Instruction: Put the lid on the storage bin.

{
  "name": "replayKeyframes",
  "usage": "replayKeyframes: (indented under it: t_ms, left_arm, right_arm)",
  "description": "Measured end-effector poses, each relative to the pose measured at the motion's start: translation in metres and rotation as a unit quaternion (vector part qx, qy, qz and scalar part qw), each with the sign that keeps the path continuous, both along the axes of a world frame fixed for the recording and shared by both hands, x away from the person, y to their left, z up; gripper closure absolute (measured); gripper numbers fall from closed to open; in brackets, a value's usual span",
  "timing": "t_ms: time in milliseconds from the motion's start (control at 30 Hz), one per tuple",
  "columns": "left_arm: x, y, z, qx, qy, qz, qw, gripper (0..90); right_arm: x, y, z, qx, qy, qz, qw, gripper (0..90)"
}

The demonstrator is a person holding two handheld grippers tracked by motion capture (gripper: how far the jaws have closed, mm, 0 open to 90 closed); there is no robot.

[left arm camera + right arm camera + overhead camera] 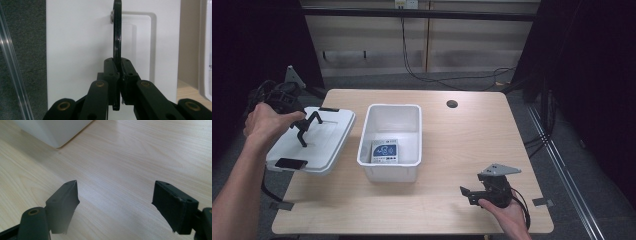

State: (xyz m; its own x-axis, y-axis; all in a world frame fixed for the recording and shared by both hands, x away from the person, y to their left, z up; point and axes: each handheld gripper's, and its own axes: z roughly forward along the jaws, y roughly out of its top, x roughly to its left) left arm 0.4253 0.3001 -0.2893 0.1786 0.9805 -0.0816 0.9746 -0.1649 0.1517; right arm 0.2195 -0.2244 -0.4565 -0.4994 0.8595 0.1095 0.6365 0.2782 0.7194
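The left gripper (119, 75) has its fingers (111, 72) clenched on the thin black handle (117, 37) of a white lid (80, 42), the handle running straight up and away from the fingertips and joined to the lid at a small metal rivet. Under the fingers the lid (319, 137) sits tilted at the left edge of the worktop (462, 150), partly overhanging it (a black latch shows at each short end). Just beyond the lid, to the side away from the person's left hand (264, 122), stands an open white bin (389, 142) with a blue-and-white packet (385, 151) lying flat on its floor. The right gripper (115, 200) is well apart from all this, its fingers (65, 201) released and spread wide, with bare wood between them. A corner of the bin (53, 131) lies ahead of its fingertips. The person's right hand (507, 212) holds this gripper (469, 192) low over the worktop's near edge.
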Motion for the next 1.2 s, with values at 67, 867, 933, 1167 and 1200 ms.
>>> replayKeyframes:
  t_ms: [67, 867, 933, 1167, 1200]
  left_arm:
    - [-0.001, 0.0, 0.005, 0.0, -0.006, 0.003, 1.0, 85.1]
    - [-0.006, -0.019, 0.046, -0.013, -0.039, 0.01, 0.9991, 85.2]
    - [-0.007, -0.022, 0.051, -0.015, -0.047, 0.006, 0.9988, 85.1]
    - [-0.007, -0.038, 0.058, -0.033, -0.063, 0.024, 0.9972, 85.1]
    - [-0.007, -0.038, 0.058, -0.033, -0.063, 0.024, 0.9972, 85.1]
  right_arm:
    - [0.0, 0.0, 0.0, 0.0, -0.003, 0.0, 1.0, 18.7]
    - [-0.001, 0.0, 0.0, 0.001, -0.004, 0.002, 1.0, 18.0]
    - [-0.001, 0.0, 0.0, -0.001, -0.005, 0.003, 1.0, 18.0]
    - [-0.001, 0.0, 0.001, -0.001, -0.005, 0.002, 1.0, 18.1]
    - [-0.001, 0.0, 0.001, -0.001, -0.005, 0.002, 1.0, 18.1]
